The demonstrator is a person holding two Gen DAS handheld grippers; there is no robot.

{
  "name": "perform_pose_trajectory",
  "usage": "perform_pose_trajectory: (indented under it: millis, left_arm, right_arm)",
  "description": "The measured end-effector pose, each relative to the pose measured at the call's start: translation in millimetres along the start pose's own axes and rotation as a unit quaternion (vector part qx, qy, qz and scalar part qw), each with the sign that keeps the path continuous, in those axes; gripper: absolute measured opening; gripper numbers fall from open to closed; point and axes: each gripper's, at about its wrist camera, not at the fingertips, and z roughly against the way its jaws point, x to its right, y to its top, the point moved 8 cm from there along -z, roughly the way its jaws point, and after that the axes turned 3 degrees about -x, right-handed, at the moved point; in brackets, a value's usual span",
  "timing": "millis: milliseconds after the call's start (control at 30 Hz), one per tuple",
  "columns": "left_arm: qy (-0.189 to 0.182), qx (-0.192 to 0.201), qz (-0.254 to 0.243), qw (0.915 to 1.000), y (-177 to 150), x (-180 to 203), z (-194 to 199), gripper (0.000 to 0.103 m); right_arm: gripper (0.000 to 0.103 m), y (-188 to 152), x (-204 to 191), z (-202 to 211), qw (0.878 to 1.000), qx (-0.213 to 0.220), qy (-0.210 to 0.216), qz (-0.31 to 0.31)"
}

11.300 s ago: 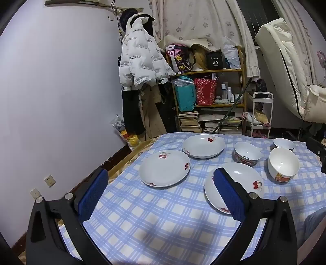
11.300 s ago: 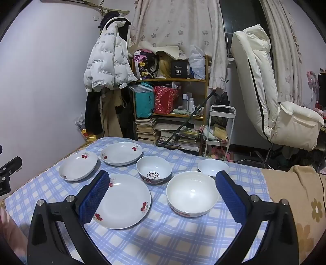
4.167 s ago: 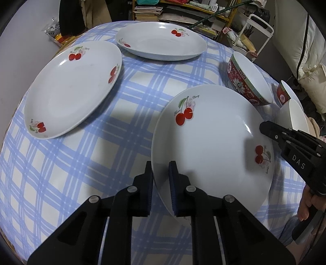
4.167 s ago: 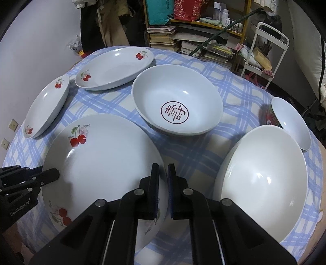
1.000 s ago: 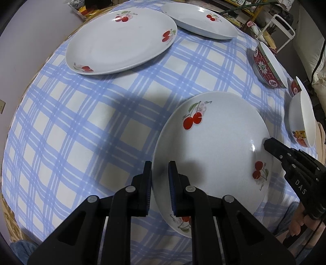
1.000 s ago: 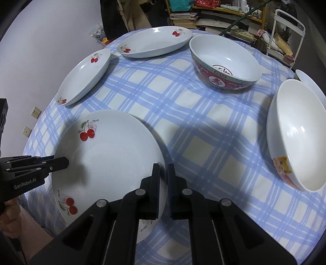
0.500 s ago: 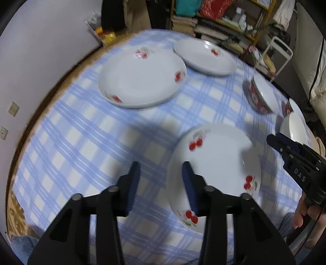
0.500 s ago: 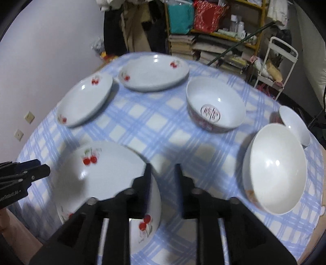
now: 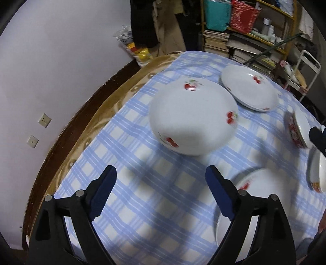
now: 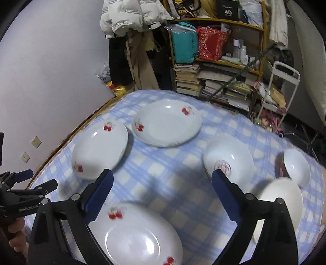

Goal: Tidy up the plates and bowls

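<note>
**Jaws apart on both grippers; crockery spread on checked cloth**

Left gripper (image 9: pixel 161 189): jaws wide apart, holding nothing, above the cloth at lower centre of its view. Right gripper (image 10: pixel 163 191): jaws wide apart, holding nothing, above the near plate (image 10: pixel 134 236).

Surface: round table with dark wooden rim (image 9: pixel 67 134), a gold under-cloth and a blue-and-white checked tablecloth (image 10: pixel 163 169) over it.

Crockery, right wrist view: near plate, cherry print, lower centre; second cherry plate (image 10: pixel 99 148) at left; third cherry plate (image 10: pixel 167 124) at upper centre, close beside the second; bowl with red emblem (image 10: pixel 228 159) right of centre; small bowl (image 10: pixel 295 167) at far right; large white bowl (image 10: pixel 283 201) at lower right.

Room: pale wall with two sockets (image 9: pixel 38 130) at left; wooden shelf (image 10: pixel 220 40) with bags, bottles and stacked books at top; white padded jacket (image 10: pixel 130 16) hanging at upper left; white wire trolley (image 10: pixel 281 91) at right.

Hard to make out: both views motion-blurred; near plate and large white bowl partly covered by the right gripper's fingers; lettering on shelved items mostly unreadable.
</note>
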Motion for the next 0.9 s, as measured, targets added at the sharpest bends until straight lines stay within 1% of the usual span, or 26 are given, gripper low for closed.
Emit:
perform_pose_trajectory:
  millis: [133, 233, 333, 400, 433, 533, 633, 733, 900]
  left_arm:
    - [0.002, -0.009, 0.005, 0.9999, 21, -12, -13, 0.088]
    - [0.0, -0.002, 0.025, 0.9997, 41, -21, -19, 0.088]
    - [0.005, 0.0, 0.033, 0.9994, 61, -30, -28, 0.088]
    - [-0.003, 0.002, 0.036, 0.9994, 71, -33, -34, 0.088]
    - [-0.013, 0.0, 0.04, 0.9991, 76, -35, -39, 0.088]
    - [-0.026, 0.0, 0.05, 0.9984, 81, -39, -51, 0.088]
    - [-0.04, -0.001, 0.042, 0.9983, 82, -37, -65, 0.088]
    - [-0.033, -0.003, 0.03, 0.999, 82, -33, -80, 0.088]
    - [-0.043, -0.028, 0.03, 0.9982, 78, -27, -105, 0.088]
  right_arm:
    - [0.101, 24, -18, -15, 1.0, 0.007, 0.011, 0.004]
    - [0.101, 38, -32, -28, 1.0, 0.006, 0.02, 0.012]
    - [0.101, 47, -46, -44, 1.0, -0.001, 0.025, 0.016]
    - [0.101, 50, -49, -54, 1.0, -0.008, 0.027, 0.014]
    - [0.101, 51, -51, -62, 1.0, -0.015, 0.024, 0.011]
    - [0.101, 49, -50, -82, 0.999, -0.035, 0.016, 0.006]
    - [0.101, 43, -48, -99, 0.999, -0.053, 0.015, 0.0]
    - [0.101, 38, -48, -113, 0.998, -0.066, 0.019, -0.004]
    - [0.101, 34, -53, -131, 0.996, -0.081, 0.026, -0.013]
